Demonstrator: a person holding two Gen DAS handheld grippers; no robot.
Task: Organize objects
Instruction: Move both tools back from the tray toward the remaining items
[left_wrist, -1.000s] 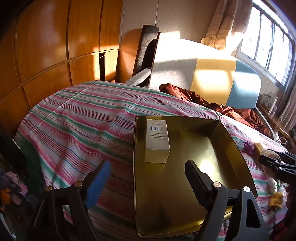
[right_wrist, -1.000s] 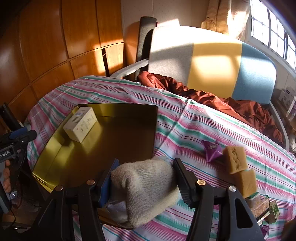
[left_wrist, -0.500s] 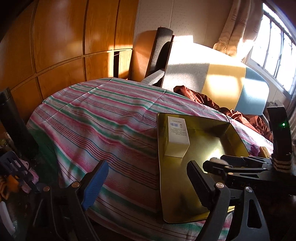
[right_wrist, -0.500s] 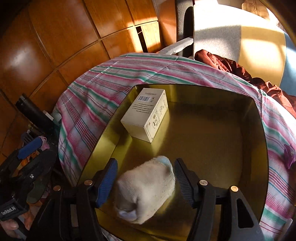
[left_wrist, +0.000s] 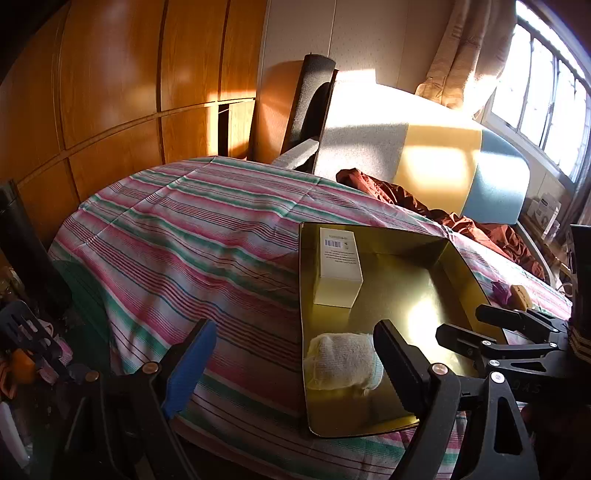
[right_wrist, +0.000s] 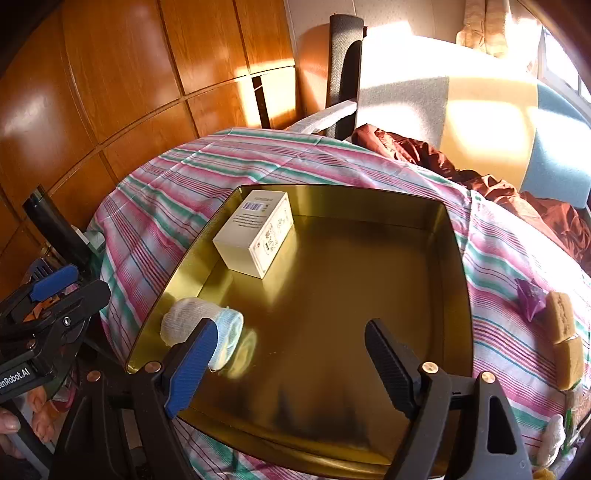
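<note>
My right hand-held gripper (right_wrist: 286, 354) has just been opening; its jaws stand apart with nothing between them. The rolled white sock (right_wrist: 201, 326) lies in the gold tray (right_wrist: 448, 258), lower left of the frame, below the white box (right_wrist: 255, 230). My left hand-held gripper (left_wrist: 291, 360) is spread wide and empty over the striped bedcover (left_wrist: 184, 236).

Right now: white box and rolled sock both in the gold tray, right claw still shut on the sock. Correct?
One error: the right claw is open, its jaws have just been opening, and nothing sits between them. The rolled sock lies loose in the gold tray, as the right wrist view shows. The white box is in the tray too.
</note>
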